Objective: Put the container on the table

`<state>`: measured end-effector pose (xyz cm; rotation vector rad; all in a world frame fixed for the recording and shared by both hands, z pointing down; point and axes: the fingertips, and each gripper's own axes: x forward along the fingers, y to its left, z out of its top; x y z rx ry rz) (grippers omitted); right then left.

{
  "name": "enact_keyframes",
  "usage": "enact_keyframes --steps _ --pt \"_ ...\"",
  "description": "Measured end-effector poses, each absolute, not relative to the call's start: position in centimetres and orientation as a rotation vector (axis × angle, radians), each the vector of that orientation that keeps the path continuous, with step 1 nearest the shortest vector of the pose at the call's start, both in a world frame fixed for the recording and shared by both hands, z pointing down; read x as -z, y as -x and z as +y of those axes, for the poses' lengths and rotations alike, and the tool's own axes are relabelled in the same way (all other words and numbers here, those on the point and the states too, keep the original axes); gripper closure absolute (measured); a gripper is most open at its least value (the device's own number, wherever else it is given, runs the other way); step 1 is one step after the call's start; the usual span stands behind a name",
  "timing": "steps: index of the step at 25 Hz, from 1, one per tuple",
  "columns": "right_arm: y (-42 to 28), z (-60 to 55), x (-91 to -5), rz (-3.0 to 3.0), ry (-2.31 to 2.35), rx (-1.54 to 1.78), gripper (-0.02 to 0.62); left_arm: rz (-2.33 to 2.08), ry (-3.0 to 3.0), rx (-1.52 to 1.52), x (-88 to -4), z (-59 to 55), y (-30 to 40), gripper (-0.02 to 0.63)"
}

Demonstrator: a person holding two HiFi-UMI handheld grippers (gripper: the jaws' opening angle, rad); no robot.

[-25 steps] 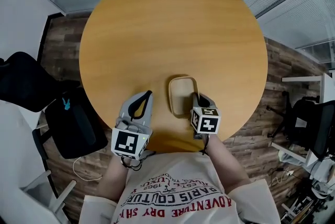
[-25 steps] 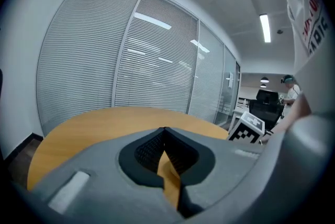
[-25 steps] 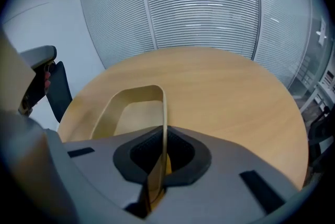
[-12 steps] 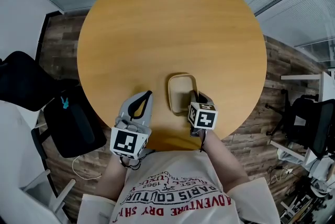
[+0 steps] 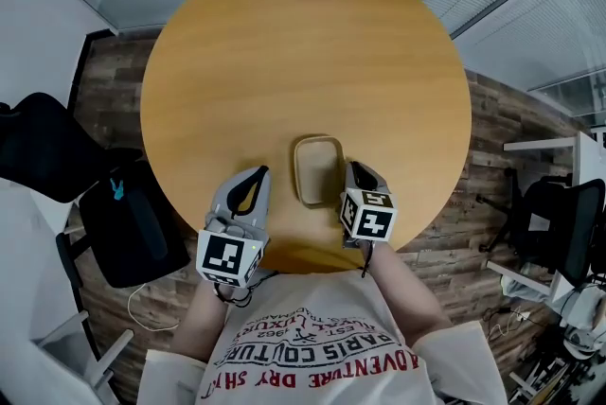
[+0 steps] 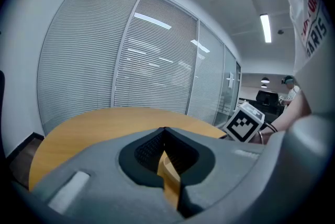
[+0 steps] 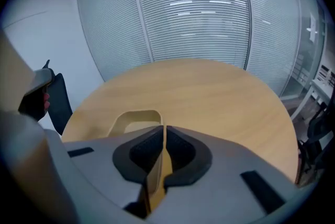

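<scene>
A pale tan, rounded-rectangle container (image 5: 316,168) sits flat on the round wooden table (image 5: 303,44), near the front edge. My right gripper (image 5: 351,167) is at its right rim. In the right gripper view the container (image 7: 131,119) lies ahead and to the left. Its right wall runs straight in between the jaws of the right gripper (image 7: 163,127), which press on that thin wall. My left gripper (image 5: 259,172) rests left of the container, apart from it. In its own view the left gripper (image 6: 165,130) has its jaws together with nothing in them.
A black chair (image 5: 43,148) and a dark bag (image 5: 133,233) stand on the wood floor at the left. An office chair (image 5: 554,223) stands at the right. Glass walls with blinds surround the far side. The right gripper's marker cube (image 6: 243,122) shows in the left gripper view.
The head view has shifted slightly. The right gripper now sits a little further right, at the container's outer rim. The container and the left gripper have hardly moved.
</scene>
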<state>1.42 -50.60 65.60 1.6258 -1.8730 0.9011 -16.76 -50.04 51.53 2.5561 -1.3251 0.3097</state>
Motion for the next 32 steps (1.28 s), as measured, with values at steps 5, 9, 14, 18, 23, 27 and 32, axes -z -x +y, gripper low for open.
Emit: enact_keyframes --steps 5,9,14,18,23,27,32 --pt "-1.8 -50.7 -60.5 -2.007 -1.607 -0.699 0.586 -1.378 -2.544 -0.271 -49.6 -49.1 16.1 0.609" --pt "-1.9 -50.7 -55.7 -2.133 -1.614 -0.546 0.588 -1.427 -2.526 -0.239 -48.0 -48.1 15.9 0.609" --pt "-1.1 -49.5 -49.3 -2.305 -1.636 -0.393 0.588 -1.505 -2.53 -0.2 -45.1 -46.8 16.6 0.609" --pt "-0.7 -47.8 -45.2 -2.433 -1.633 -0.273 0.588 -1.563 -2.551 -0.168 -42.6 -45.5 16.9 0.609" --pt "-0.4 -45.5 -42.1 -2.535 -1.636 -0.16 0.589 -1.614 -2.588 -0.115 -39.8 -43.9 17.0 0.609" --pt "-0.7 -44.2 -41.5 -2.537 -1.64 -0.14 0.589 -1.623 -2.61 -0.1 -38.7 -42.8 16.5 0.609" --pt "-1.1 -43.0 -41.4 -2.542 -1.636 -0.159 0.589 -1.621 -2.61 -0.099 -38.5 -41.8 15.8 0.609"
